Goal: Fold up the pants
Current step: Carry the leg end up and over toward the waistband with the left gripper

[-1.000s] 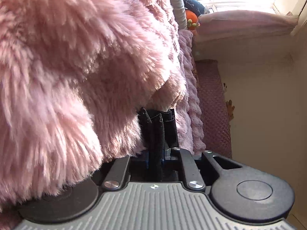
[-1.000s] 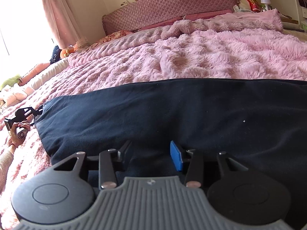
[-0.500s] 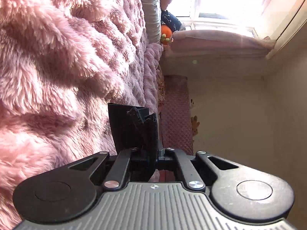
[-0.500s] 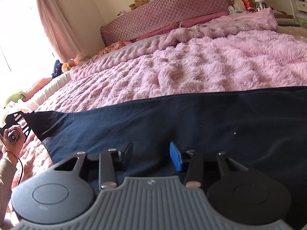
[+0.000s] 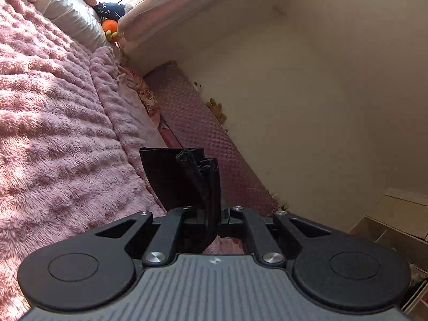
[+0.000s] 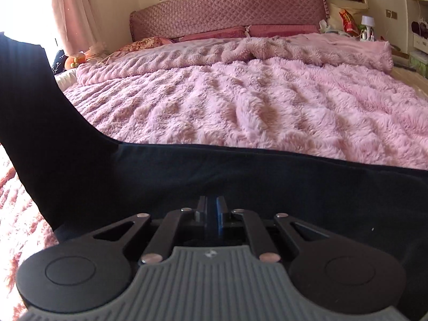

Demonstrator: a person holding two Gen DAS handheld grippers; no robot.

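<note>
The dark navy pants (image 6: 187, 176) lie across the pink furry blanket (image 6: 254, 107) in the right wrist view, with their left end lifted high at the frame's left (image 6: 24, 85). My right gripper (image 6: 212, 211) is shut on the near edge of the pants. My left gripper (image 5: 211, 211) is shut on a bunched dark hem of the pants (image 5: 184, 176), held up above the blanket (image 5: 53, 139). The left gripper itself is hidden behind the raised cloth in the right wrist view.
A quilted pink headboard (image 6: 227, 13) and pillows stand at the far end of the bed. A cluttered nightstand (image 6: 355, 24) is at the back right. Soft toys (image 6: 75, 58) and a curtain are by the window on the left. A beige wall (image 5: 321, 80) fills the left view.
My right gripper has closed on the pants' near edge. My left gripper has lifted its end of the pants up off the blanket, and the cloth now rises at the left.
</note>
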